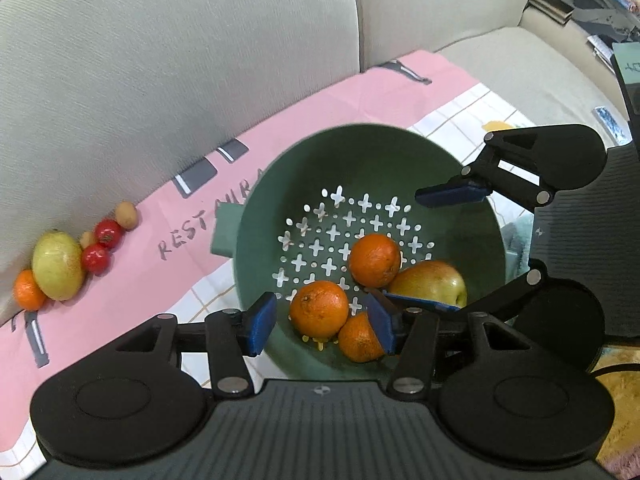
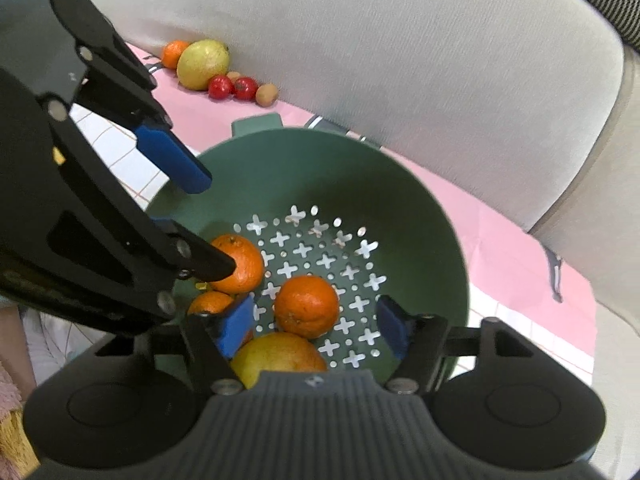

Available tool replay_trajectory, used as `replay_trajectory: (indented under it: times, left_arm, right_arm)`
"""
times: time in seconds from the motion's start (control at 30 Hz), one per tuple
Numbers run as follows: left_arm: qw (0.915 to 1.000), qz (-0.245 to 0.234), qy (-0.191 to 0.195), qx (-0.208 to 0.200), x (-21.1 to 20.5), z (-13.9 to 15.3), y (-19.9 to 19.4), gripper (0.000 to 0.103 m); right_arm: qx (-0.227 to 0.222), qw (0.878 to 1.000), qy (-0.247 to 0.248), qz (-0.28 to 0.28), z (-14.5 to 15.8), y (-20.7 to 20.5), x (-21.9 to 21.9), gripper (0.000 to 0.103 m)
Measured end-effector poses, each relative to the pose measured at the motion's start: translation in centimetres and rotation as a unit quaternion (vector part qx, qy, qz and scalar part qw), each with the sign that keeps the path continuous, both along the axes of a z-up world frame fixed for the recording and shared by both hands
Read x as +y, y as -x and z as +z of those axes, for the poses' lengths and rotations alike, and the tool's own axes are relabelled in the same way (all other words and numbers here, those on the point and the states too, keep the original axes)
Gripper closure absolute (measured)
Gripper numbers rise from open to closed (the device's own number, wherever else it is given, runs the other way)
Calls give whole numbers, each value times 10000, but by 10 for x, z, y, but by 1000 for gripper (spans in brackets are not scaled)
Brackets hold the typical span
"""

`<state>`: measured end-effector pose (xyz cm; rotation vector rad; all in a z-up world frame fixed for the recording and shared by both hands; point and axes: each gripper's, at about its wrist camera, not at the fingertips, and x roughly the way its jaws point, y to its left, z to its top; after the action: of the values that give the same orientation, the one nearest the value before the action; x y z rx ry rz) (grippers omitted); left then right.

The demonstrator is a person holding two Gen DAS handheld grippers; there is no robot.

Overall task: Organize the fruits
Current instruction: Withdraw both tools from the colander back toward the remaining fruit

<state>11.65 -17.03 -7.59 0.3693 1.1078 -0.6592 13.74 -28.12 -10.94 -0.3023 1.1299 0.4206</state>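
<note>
A green colander (image 1: 472,184) (image 2: 424,216) sits on the cloth and holds three oranges (image 1: 319,309) (image 2: 306,306) and a yellow-red apple (image 1: 430,282) (image 2: 276,354). My left gripper (image 1: 322,326) is open and empty, hovering over the colander's near rim above the oranges. My right gripper (image 2: 316,330) is open and empty over the colander from the other side; it shows in the left wrist view (image 1: 444,248) too. More fruit lies against the sofa back: an orange (image 1: 27,290) (image 2: 174,53), a yellow-green pear (image 1: 58,265) (image 2: 203,64), two red tomatoes (image 1: 102,246) (image 2: 232,87) and a small brown fruit (image 1: 127,214) (image 2: 267,95).
A pink and white printed cloth (image 1: 160,248) (image 2: 500,248) covers the sofa seat. The grey sofa backrest (image 1: 180,60) (image 2: 380,40) rises right behind the colander. Clutter and books (image 1: 600,0) lie past the sofa's far end.
</note>
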Motion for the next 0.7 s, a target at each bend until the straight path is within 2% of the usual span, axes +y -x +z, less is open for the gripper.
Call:
replay_trajectory:
  times: [0.2, 0.5, 0.6, 0.7]
  left_arm:
    - [9994, 166, 32, -307, 19, 17, 11, 42]
    - [9958, 580, 269, -655, 55, 37, 23, 40]
    - [9937, 753, 358, -746, 68, 41, 27, 40]
    - [9905, 964, 488, -850, 84, 46, 30, 40]
  right_arm:
    - [-102, 9997, -164, -148, 20, 7, 6, 27]
    - [-180, 9981, -448, -382, 45, 16, 27, 26]
    - [-162, 9967, -614, -503, 51, 17, 35, 19]
    - [-125, 9958, -734, -541, 57, 18, 45, 18]
